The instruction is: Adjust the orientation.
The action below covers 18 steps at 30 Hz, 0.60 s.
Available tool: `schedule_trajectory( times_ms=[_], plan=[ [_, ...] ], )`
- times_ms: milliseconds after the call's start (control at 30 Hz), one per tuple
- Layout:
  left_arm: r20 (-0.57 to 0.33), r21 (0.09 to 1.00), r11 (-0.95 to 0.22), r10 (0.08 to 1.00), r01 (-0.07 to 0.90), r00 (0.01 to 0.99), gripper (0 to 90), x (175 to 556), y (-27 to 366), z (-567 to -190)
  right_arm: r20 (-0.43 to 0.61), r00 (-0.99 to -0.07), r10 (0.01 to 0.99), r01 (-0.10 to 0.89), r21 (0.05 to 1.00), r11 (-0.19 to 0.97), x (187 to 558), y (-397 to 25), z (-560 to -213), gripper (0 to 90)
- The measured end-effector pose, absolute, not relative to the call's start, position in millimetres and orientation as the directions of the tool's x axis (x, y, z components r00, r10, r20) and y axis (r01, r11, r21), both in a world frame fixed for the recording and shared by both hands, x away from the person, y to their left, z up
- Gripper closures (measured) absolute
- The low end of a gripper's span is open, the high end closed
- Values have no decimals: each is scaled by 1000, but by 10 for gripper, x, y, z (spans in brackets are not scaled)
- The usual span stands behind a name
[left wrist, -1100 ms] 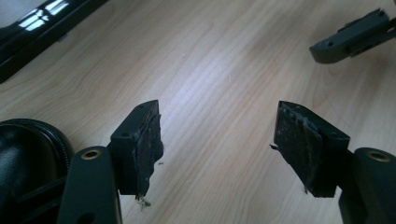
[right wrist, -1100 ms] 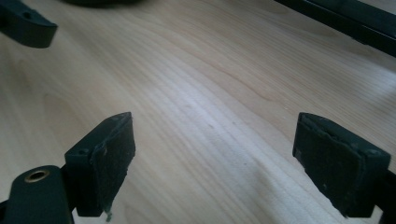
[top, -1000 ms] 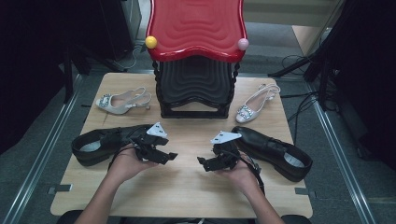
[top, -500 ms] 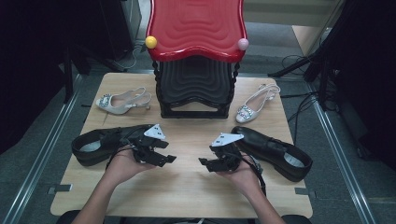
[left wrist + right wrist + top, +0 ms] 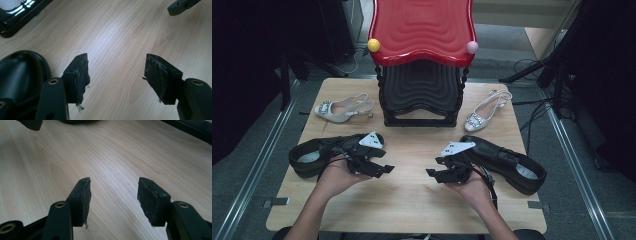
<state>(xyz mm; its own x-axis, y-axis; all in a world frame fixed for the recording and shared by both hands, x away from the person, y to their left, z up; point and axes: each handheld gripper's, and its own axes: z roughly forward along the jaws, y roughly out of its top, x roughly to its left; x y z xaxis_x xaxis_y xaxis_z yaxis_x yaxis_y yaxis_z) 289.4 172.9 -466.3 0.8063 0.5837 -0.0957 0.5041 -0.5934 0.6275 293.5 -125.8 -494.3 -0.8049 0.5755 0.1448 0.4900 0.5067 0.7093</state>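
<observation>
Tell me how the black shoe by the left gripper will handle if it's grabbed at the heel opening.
The black shoe has a thick sole and rounded, glossy toe, so it probably stays stiff and feels fairly heavy. The shiny upper may slip between the worn pads of the left gripper. It lies flat, so tipping seems unlikely.

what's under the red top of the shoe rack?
Under the red top shelf sit stacked black wavy shelves, with no shoes visible on them. The rack's rear and the table behind it are hidden by the red shelf.
</observation>
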Motion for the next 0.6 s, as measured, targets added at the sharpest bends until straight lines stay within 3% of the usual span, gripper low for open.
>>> schedule_trajectory(
  times_ms=[600],
  plan=[
    [-120, 642, -535, 637, 549, 761, 370, 2833, 2025, -4536, 161, -822, 546, 466, 740, 485, 2968, -1241, -4887, 492]
  ],
)
